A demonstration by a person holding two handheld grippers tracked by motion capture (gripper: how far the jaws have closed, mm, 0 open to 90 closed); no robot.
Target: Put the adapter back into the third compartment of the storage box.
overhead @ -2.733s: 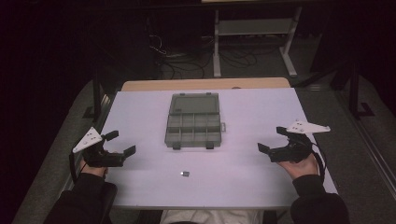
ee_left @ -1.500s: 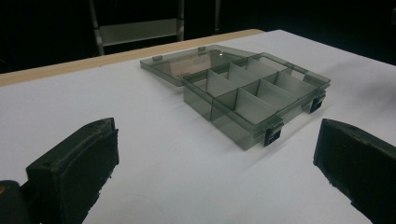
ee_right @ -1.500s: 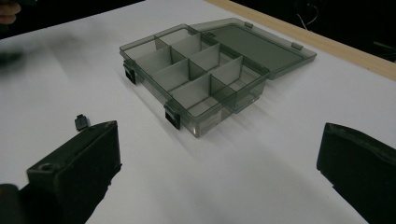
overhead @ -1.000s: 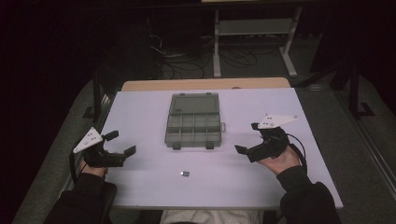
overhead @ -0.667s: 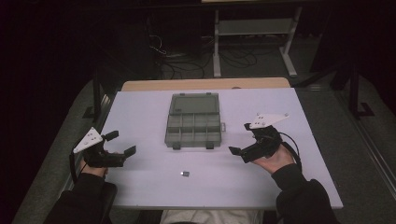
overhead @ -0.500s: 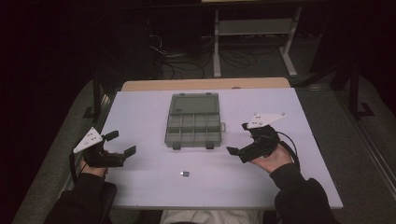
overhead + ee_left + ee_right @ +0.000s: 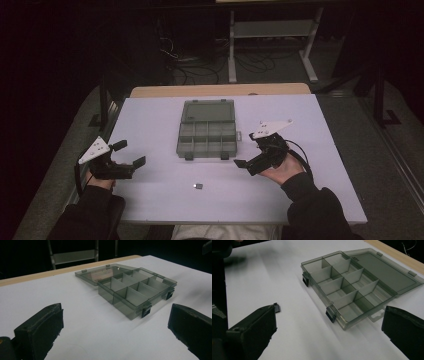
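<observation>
A dim room, w/ most of its light falling on a white table top (image 7: pixel 150 120) whose far edge shows a strip of pale wood (image 7: pixel 220 90). Grey carpet (image 7: pixel 380 165) runs along both sides. Behind the table, a light metal rack (image 7: pixel 272 30) stands on the floor, approx. centre-right, w/ dark cables (image 7: pixel 185 62) looped beside it (their ends lost in shadow). A black stand (image 7: pixel 377 90) rises at right. Walls beyond are too dark to make out.

The person wears dark long sleeves. Each black claw, the left claw (image 7: pixel 131 153) and the right claw (image 7: pixel 249 152), carries a pale three-cornered plate on top with small screws, and a black cable trails behind.
</observation>
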